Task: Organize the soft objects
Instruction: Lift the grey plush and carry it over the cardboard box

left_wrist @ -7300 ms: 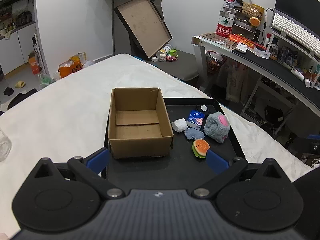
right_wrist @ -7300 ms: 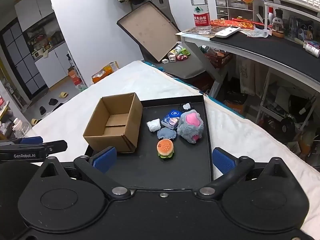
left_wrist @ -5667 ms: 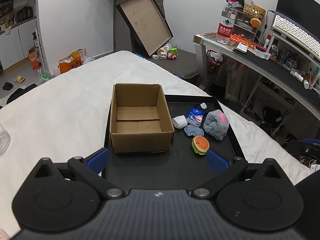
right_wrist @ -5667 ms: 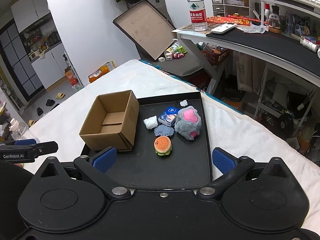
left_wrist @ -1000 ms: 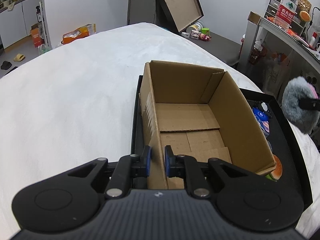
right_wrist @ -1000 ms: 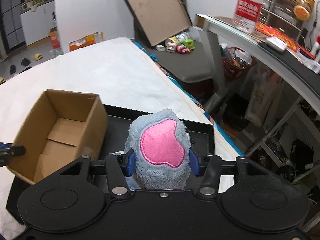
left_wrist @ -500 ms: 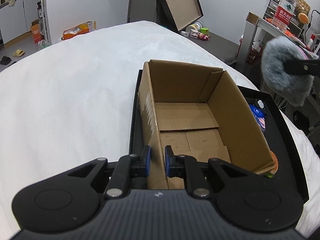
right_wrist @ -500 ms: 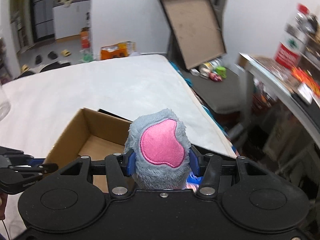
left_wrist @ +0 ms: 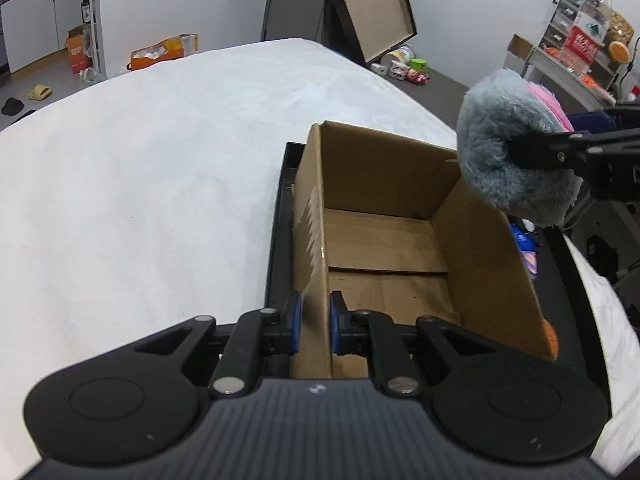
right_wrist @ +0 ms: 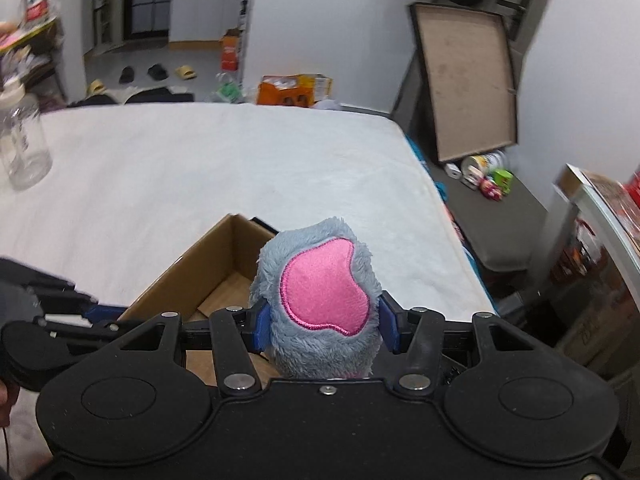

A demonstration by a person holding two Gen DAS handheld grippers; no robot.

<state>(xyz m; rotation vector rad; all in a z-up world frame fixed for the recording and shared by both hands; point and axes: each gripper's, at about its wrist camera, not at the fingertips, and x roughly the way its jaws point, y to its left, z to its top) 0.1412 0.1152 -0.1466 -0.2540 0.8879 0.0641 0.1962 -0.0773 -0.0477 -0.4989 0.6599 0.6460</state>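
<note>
Both tools grip: plush [right_wrist: 320, 296] hides much of box [right_wrist: 208, 268].

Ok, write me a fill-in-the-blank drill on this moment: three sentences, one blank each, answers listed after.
1. The right claw is shut on a grey plush toy with a ____ patch.
2. The left claw pinches a wall of the ____ box.
3. The box stands on a ____ tray.

Missing words: pink; cardboard; black
</note>
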